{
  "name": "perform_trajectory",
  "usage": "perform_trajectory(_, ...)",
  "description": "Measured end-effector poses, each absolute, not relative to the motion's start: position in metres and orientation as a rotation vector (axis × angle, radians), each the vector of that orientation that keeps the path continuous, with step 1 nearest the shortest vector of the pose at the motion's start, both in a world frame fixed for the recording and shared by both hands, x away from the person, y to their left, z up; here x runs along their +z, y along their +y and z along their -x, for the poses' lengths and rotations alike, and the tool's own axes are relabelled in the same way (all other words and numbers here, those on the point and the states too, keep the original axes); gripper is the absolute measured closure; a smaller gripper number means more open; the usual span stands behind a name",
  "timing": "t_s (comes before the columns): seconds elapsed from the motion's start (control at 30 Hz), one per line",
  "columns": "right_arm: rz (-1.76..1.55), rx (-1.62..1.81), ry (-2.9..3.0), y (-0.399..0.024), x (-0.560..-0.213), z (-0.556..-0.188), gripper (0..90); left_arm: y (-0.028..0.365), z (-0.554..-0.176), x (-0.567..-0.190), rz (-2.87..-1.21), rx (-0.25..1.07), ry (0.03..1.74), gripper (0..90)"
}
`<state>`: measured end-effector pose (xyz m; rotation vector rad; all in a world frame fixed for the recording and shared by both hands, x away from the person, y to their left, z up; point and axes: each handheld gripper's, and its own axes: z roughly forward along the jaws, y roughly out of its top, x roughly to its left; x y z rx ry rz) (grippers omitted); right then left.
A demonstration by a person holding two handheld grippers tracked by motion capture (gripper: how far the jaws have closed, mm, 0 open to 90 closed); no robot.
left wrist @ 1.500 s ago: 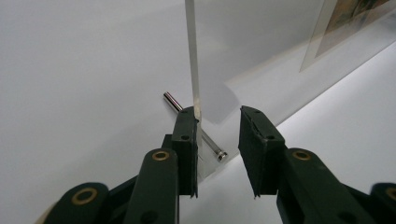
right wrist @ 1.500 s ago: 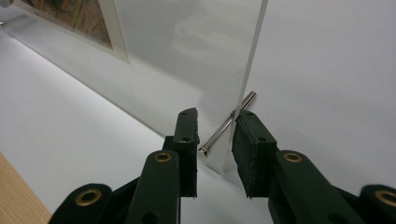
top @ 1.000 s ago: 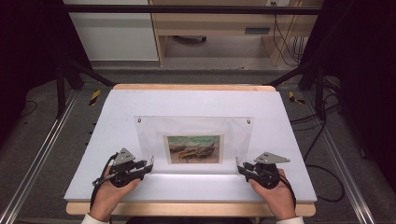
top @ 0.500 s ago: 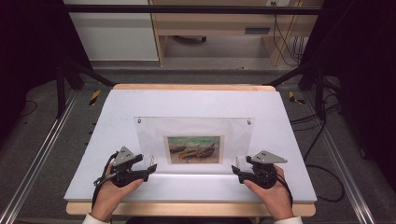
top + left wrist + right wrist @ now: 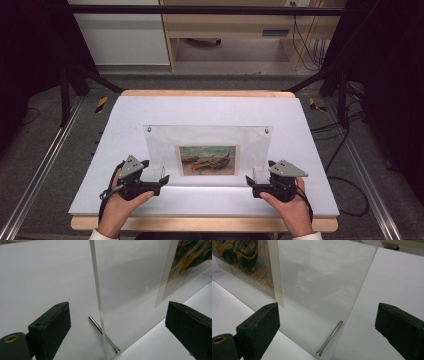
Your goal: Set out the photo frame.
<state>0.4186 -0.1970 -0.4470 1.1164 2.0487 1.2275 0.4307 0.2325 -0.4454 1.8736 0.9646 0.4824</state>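
White sheet covers the tabletop, wood edge showing at front & back; dark floor, metal rails and cables around it.

Item under work: clear acrylic picture frame, standing upright, centre of table, slightly toward the person's side. Painted print of boats sits in its lower middle. Two small fasteners at top corners. Metal pin passes through the pane at lower left corner; second metal pin at lower right corner. Both pins rest at table level.

Left gripper: held in left hand, at frame's lower left corner. Jaws have just been opening, now wide apart. Left gripper view: pane edge stands between jaws, pads clear of it, no contact. Nothing gripped.

Right gripper: held in right hand, at frame's lower right corner. Jaws likewise just been opening, now wide. Right gripper view: pane edge & pin between jaws, pads well off both. Nothing gripped.

Frame stands unsupported by either tool.
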Motion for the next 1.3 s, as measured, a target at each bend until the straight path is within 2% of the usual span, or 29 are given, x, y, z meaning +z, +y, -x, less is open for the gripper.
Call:
perform_trajectory(0.47, -1.074, 1.258, 1.982, -0.201, -0.437, -0.407, 5.4, 0.238, -0.423, -0.439, -1.826, 0.486, 0.948, 5.0)
perform_trajectory(0.73, -1.097, 1.270, 1.934, -0.215, -0.433, -0.399, 5.8, 0.248, -0.415, -0.432, -1.801, 0.515, 0.911, 5.0)
perform_trajectory(1.3, -1.181, 1.245, 1.857, -0.251, -0.435, -0.381, 6.4, 0.275, -0.408, -0.427, -1.750, 0.587, 0.946, 5.0)
